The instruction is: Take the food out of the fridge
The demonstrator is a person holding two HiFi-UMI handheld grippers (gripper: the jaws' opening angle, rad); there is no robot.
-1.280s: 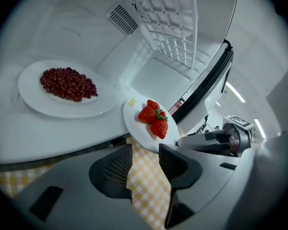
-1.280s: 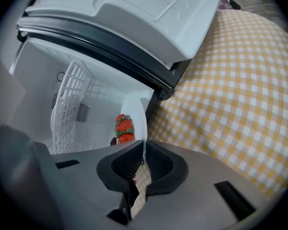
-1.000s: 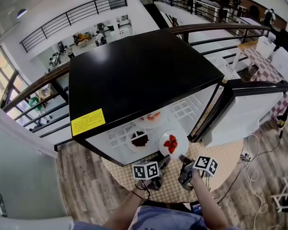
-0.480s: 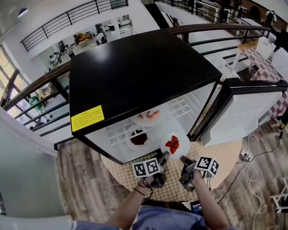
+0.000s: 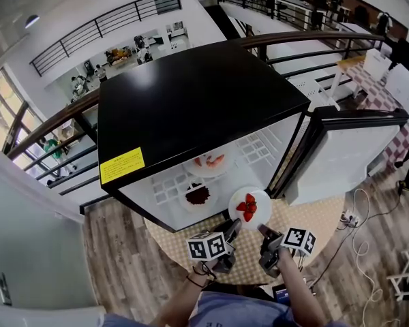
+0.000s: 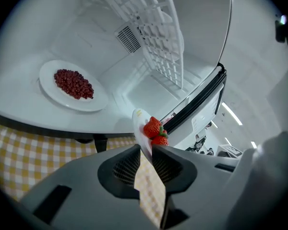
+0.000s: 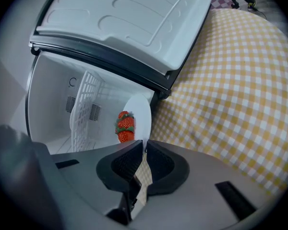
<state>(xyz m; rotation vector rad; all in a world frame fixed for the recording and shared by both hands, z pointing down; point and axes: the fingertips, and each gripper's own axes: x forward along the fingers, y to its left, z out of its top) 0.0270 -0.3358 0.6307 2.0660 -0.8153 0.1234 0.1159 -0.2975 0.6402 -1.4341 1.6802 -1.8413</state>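
A white plate with strawberries (image 5: 249, 208) hangs at the front edge of the open fridge (image 5: 191, 94), held from both sides. My left gripper (image 5: 232, 229) has the plate's rim (image 6: 138, 123) between its jaws, which are closing on it. From the other side my right gripper (image 5: 264, 231) is shut on the rim (image 7: 140, 110). The strawberries (image 7: 124, 127) lie just past the jaws. Inside the fridge a plate of dark red food (image 5: 198, 196) sits on the floor, also seen in the left gripper view as a white plate (image 6: 73, 84). Another plate with red food (image 5: 210, 162) lies deeper in.
The fridge door (image 5: 341, 155) stands open to the right. A white wire shelf (image 6: 158, 32) stands inside the fridge. The fridge rests on a round table with a yellow checked cloth (image 5: 313, 216). A railing and people are far behind.
The strawberry plate has come a little toward me, out past the fridge's front edge, with both grippers moving along with it. The other two plates have stayed put.
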